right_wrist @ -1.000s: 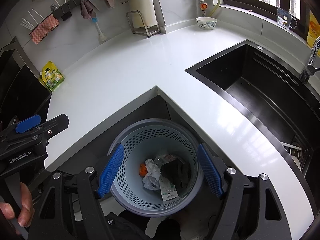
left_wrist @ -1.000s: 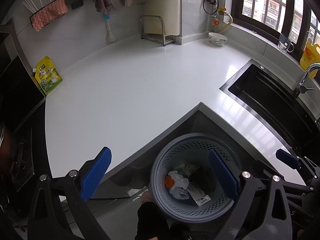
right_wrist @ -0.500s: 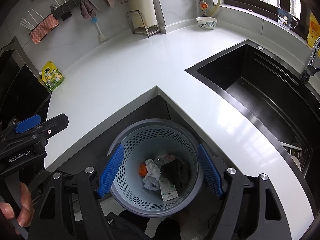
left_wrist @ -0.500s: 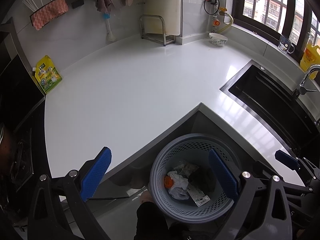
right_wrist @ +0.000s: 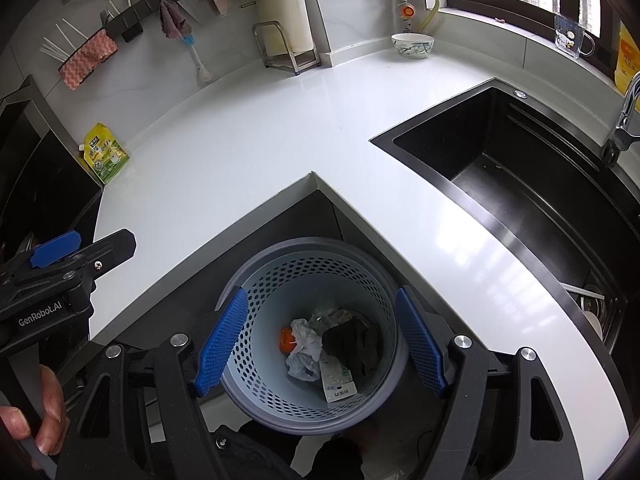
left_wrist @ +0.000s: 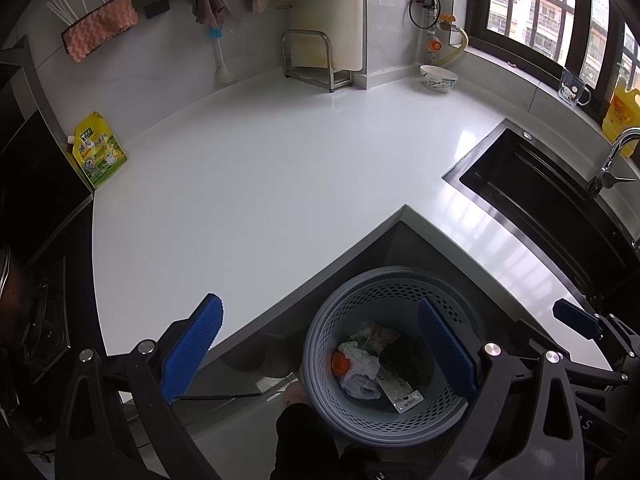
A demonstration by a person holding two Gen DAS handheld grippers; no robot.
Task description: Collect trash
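A grey perforated waste basket [left_wrist: 362,280] stands on the floor in the inner corner of the white counter [left_wrist: 260,184]. Inside lie crumpled white paper [left_wrist: 362,362], an orange scrap [left_wrist: 339,363], a flat printed packet [left_wrist: 404,395] and a dark rag [right_wrist: 354,344]. My left gripper [left_wrist: 320,346] hovers open above the counter edge and the basket's left side, holding nothing. Directly over the basket [right_wrist: 312,246], my right gripper [right_wrist: 320,344] is open and empty, its blue pads framing the rim. The white paper [right_wrist: 306,342] and packet [right_wrist: 338,385] show between them, far below.
A black sink [right_wrist: 520,184] with a faucet [right_wrist: 626,120] lies on the right. A yellow pouch [left_wrist: 98,152] leans at the left wall beside the stove [left_wrist: 36,312]. A bowl [left_wrist: 438,79], a metal rack [left_wrist: 316,60], a mug [left_wrist: 574,90] and an oil bottle [left_wrist: 622,114] stand along the back.
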